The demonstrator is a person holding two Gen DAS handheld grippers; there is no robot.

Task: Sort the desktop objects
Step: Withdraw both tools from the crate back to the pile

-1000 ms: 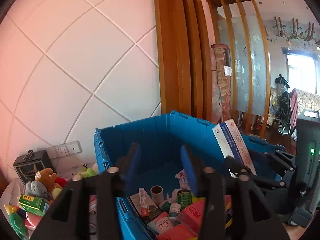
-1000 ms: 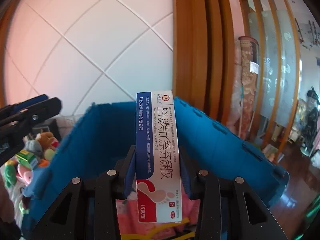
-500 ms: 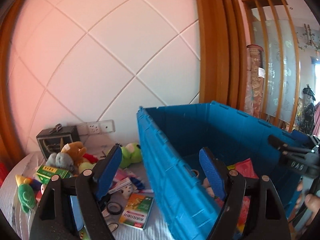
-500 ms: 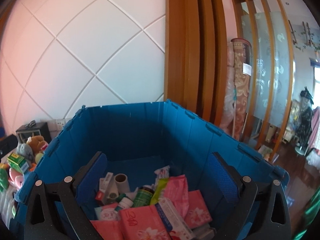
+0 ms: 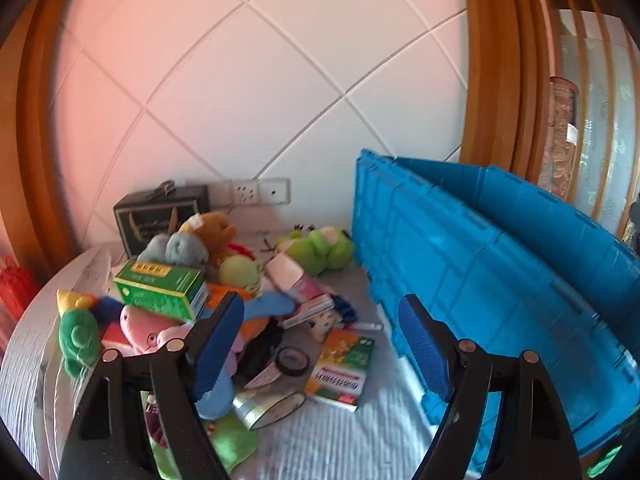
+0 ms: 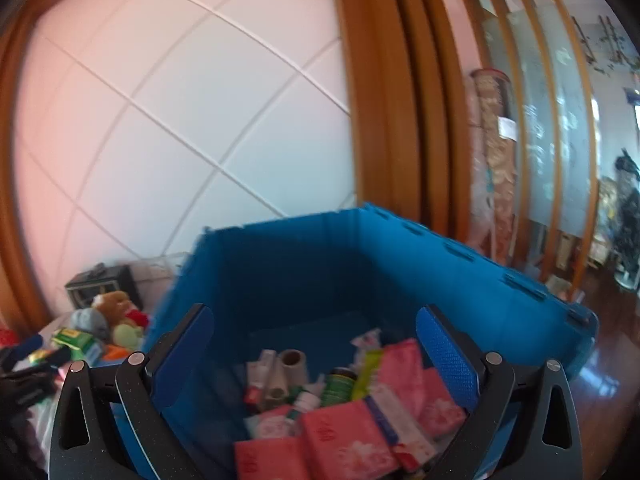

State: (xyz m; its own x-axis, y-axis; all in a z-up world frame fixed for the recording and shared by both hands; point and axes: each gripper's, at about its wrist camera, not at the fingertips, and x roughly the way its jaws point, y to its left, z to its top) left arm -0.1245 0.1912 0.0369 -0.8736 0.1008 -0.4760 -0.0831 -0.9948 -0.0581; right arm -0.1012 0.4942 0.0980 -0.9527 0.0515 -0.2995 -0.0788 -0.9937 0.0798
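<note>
My left gripper (image 5: 320, 342) is open with nothing between its blue pads. It hovers over a pile of toys and boxes on the grey cloth, left of the blue crate (image 5: 480, 272). Below it lie a black tape ring (image 5: 294, 360) and an orange-green packet (image 5: 344, 364). A green box (image 5: 160, 288) and a green frog plush (image 5: 320, 248) lie farther back. My right gripper (image 6: 316, 356) stands wide open and empty above the blue crate (image 6: 460, 280). Inside the crate are pink packs (image 6: 344, 436), small bottles and a white-blue long box (image 6: 394, 424).
A black box (image 5: 160, 216) and wall sockets (image 5: 260, 192) stand at the back against the white panelled wall. A brown bear plush (image 5: 212, 232) and a pink plush (image 5: 144, 324) sit in the pile. A clear tape roll (image 5: 272, 404) lies near the front. A wooden frame rises behind the crate.
My left gripper swung left and down, from over the crate to over the toy pile, and opened wider. My right gripper let go of the white-blue box, which now lies in the crate.
</note>
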